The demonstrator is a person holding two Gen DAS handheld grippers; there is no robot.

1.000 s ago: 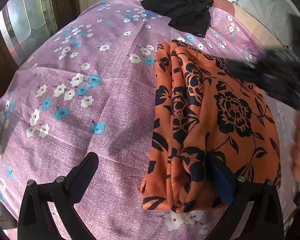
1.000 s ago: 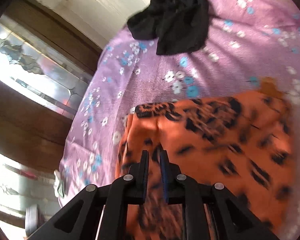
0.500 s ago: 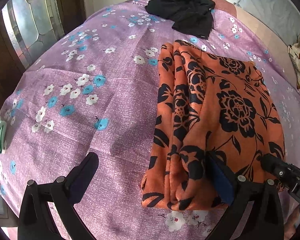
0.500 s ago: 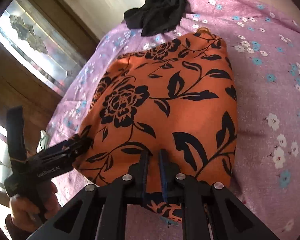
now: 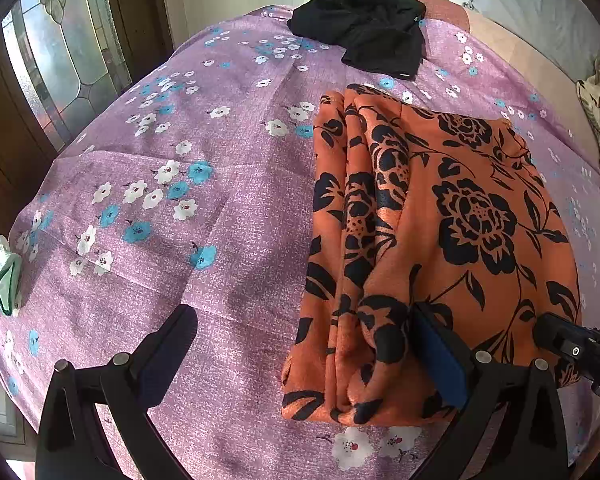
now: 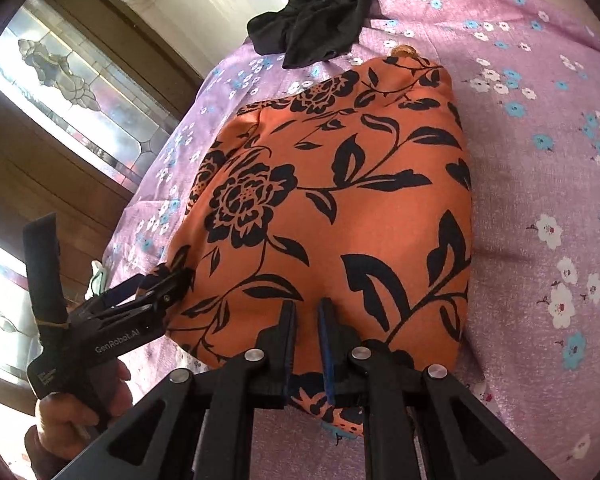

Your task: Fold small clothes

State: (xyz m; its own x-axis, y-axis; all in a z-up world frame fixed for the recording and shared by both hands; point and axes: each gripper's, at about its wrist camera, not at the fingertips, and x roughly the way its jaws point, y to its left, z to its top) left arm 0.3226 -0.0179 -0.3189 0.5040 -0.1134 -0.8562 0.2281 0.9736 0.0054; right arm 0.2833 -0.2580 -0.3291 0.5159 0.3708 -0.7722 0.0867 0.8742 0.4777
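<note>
A folded orange garment with black flowers (image 5: pixel 440 240) lies on the purple flowered sheet (image 5: pixel 204 216); it also shows in the right wrist view (image 6: pixel 340 208). My left gripper (image 5: pixel 304 340) is open wide at the garment's near left corner, its right finger resting on the cloth. My right gripper (image 6: pixel 306 320) is nearly shut, its fingers pinching the garment's near edge. The left gripper shows in the right wrist view (image 6: pixel 168 284) at the garment's left edge. The right gripper's tip shows in the left wrist view (image 5: pixel 572 344).
A crumpled black garment (image 5: pixel 364 28) lies at the far end of the sheet, also in the right wrist view (image 6: pixel 316 12). A small white and green cloth (image 5: pixel 2 276) sits at the left edge. A wooden door with patterned glass (image 5: pixel 56 52) stands left.
My right gripper swung from over the garment's far part to its near edge. The left gripper stayed in place, open.
</note>
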